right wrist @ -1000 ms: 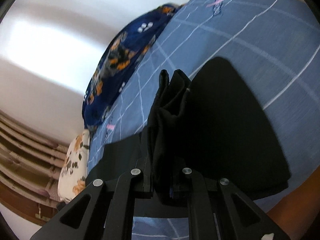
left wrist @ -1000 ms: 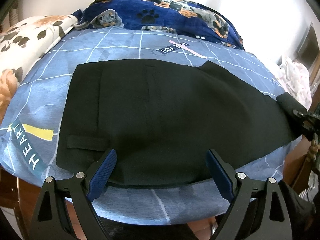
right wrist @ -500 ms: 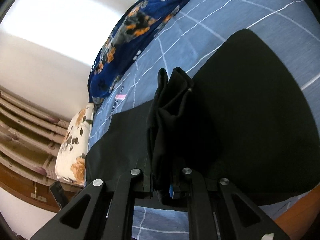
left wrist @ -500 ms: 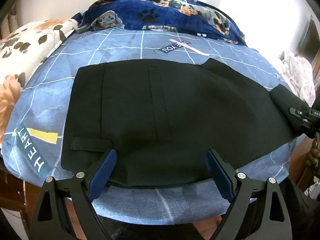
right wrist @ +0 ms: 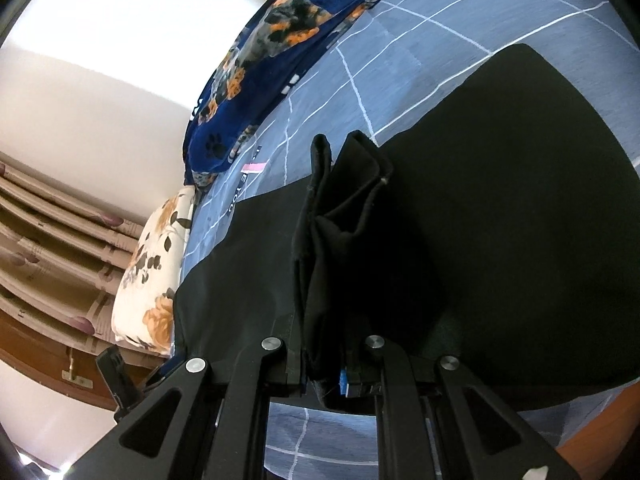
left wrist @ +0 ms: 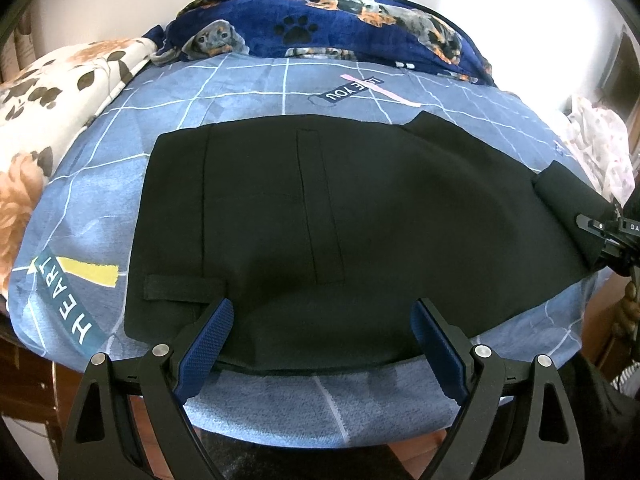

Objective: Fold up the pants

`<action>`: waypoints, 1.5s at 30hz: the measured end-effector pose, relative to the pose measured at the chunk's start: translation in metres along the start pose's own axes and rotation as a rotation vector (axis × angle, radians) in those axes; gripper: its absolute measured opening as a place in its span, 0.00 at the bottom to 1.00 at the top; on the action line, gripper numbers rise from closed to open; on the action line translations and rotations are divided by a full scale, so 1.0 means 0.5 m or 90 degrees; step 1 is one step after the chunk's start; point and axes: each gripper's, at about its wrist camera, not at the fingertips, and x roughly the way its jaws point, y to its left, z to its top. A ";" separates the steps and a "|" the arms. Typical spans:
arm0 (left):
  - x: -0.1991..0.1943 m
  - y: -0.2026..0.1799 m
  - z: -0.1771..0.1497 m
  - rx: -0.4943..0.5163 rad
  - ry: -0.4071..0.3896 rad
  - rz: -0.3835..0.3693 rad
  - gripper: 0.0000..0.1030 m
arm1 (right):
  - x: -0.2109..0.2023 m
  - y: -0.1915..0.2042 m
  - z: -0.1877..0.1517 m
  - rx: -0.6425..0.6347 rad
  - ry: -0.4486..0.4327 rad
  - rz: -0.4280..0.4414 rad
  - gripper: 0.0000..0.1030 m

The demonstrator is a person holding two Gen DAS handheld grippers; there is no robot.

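The black pants (left wrist: 340,220) are lying flat across the blue checked bedsheet (left wrist: 256,92), waistband end toward the flowered pillow (left wrist: 52,92). The left gripper (left wrist: 322,344) is hovering at the near edge of the bed with its blue pads (left wrist: 206,338) spread wide apart, holding nothing. Over on the far side, the right gripper (right wrist: 324,376) is clamping a bunched fold of the pants' leg end (right wrist: 340,216) between closed fingers, that fabric standing up off the sheet. A dark blue dog-print blanket (left wrist: 360,24) is sitting heaped behind.
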 end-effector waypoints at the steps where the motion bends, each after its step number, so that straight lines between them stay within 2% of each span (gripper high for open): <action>1: 0.000 0.000 -0.001 0.000 0.000 0.001 0.88 | 0.001 0.001 -0.001 -0.001 0.001 0.000 0.12; 45: 0.010 -0.016 -0.007 0.035 0.012 0.019 0.89 | 0.070 0.059 -0.025 -0.044 0.036 0.003 0.18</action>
